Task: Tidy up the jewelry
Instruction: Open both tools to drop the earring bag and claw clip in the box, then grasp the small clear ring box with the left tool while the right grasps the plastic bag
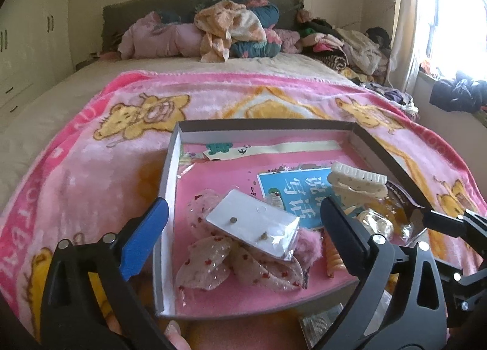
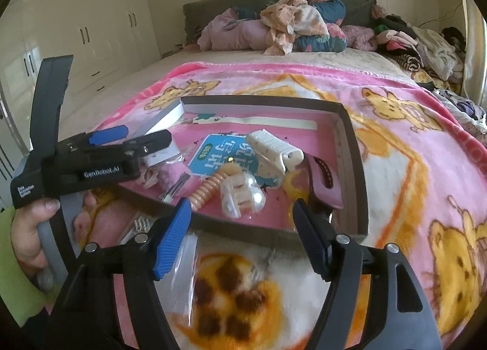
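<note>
A shallow box [image 1: 170, 167] with a pink floor sits on a pink bear-print blanket [image 1: 91, 167] spread over a bed, and the jewelry and hair pieces lie inside it. In the left wrist view the left gripper [image 1: 243, 225] hangs over the near half of the box with its jaws spread wide and nothing pinched. Directly between them lies a white earring card [image 1: 252, 222] in a clear sleeve, resting on sheer dotted scrunchies [image 1: 210, 261]; neither pad touches the card. The blue-padded finger [image 1: 143, 240] stands outside the box's left wall, and the black finger sits over the box beside an orange spiral hair tie [image 1: 333, 261]. Just beyond the black finger are a cream hair claw [image 1: 356, 182] and a blue printed card [image 1: 292, 195].

In the right wrist view the right gripper [image 2: 243, 228] is at the near edge of the box, jaws parted and empty. A clear plastic hair claw [image 2: 240, 195] lies just ahead of the gap between them, inside the box and clear of both pads. The orange spiral tie lies ahead of the blue pad, and a pink strap [image 2: 322, 179] lies ahead of the black finger. The cream claw rests farther ahead, near the box's middle. A crumpled clear bag [image 2: 182, 261] lies on the blanket under the blue pad. Off to the left, a hand [image 2: 30, 234] with a green sleeve holds the left gripper.
</note>
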Demonstrator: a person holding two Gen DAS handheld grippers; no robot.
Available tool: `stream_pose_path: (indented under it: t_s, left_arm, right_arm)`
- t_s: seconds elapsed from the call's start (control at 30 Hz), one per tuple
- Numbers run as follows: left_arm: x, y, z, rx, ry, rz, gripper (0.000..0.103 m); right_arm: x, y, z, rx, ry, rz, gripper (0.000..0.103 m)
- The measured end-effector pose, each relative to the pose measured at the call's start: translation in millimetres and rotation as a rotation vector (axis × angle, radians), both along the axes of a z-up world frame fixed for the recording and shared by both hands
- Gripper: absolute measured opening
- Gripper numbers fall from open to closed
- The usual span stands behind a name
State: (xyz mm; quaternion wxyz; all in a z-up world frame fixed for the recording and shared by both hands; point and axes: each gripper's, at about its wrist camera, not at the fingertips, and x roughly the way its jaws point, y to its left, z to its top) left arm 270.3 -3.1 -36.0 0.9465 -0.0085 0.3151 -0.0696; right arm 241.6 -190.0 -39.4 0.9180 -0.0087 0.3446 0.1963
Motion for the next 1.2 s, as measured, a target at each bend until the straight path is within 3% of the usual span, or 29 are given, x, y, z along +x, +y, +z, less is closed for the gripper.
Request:
stream_pose_path:
  t_s: [0.43, 0.93, 1.2]
  left_arm:
    - [-41, 8, 6, -0.009, -0.024, 0.010, 0.091]
    - [-81, 16, -9, 0.003, 0.028, 0.010, 0.091]
    - [-89, 13, -16, -0.012, 0.066, -0.026, 0.091]
  right_arm:
    - [-35, -1, -10, -0.013, 0.021, 0.021, 0.069]
    - [-58, 21, -31, -0.045, 0.058, 0.073, 0.069]
    - [-47, 39, -36, -0.090, 0.065, 0.100, 0.068]
